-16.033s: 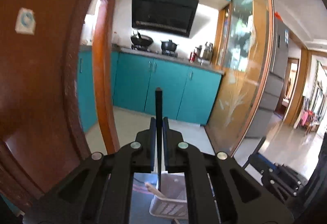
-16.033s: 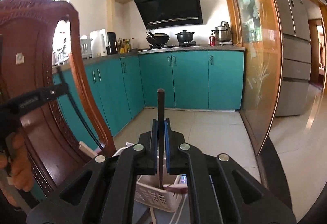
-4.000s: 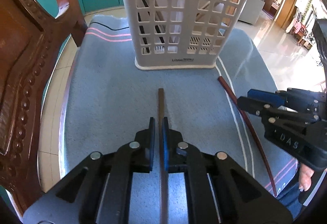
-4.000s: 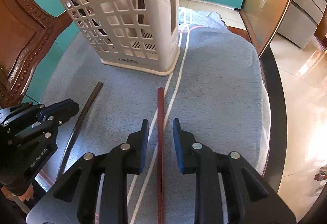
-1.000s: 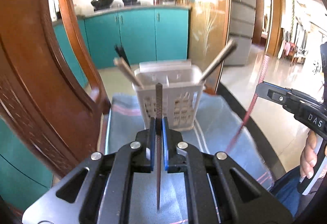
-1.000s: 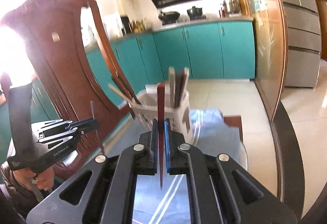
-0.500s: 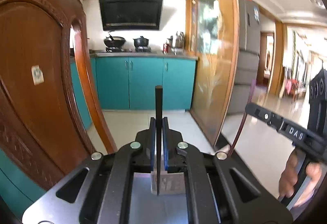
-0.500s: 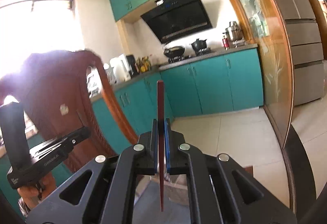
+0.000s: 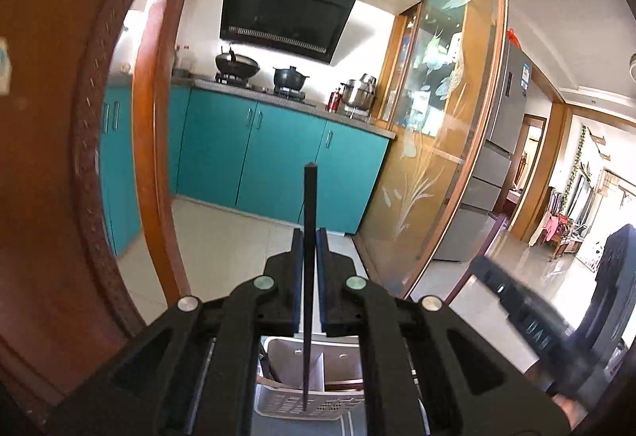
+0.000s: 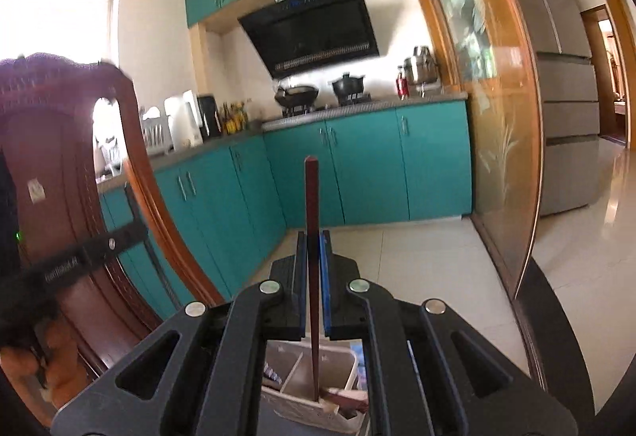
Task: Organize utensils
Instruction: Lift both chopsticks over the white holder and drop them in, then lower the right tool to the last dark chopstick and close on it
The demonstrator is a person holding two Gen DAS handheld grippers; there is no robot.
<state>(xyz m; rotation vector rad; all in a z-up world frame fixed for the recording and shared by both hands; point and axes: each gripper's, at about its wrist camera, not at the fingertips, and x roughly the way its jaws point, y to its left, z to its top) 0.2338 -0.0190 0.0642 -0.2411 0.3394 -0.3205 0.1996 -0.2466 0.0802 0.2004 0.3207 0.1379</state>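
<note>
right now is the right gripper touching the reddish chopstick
Touching. The right wrist view shows the right gripper shut on the reddish chopstick, both blue pads pressed against its sides above the white basket.

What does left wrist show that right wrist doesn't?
Left wrist only: the black chopstick clamped in the left gripper, its tip over the basket's divider, and the right gripper blurred at lower right, with a living room beyond.

Right wrist only: the red chopstick clamped in the right gripper, a window, a dish rack and bottles on the side counter.

Both: jaws shut on an upright chopstick above the white basket, the chair, teal cabinets, hood, pots.
</note>
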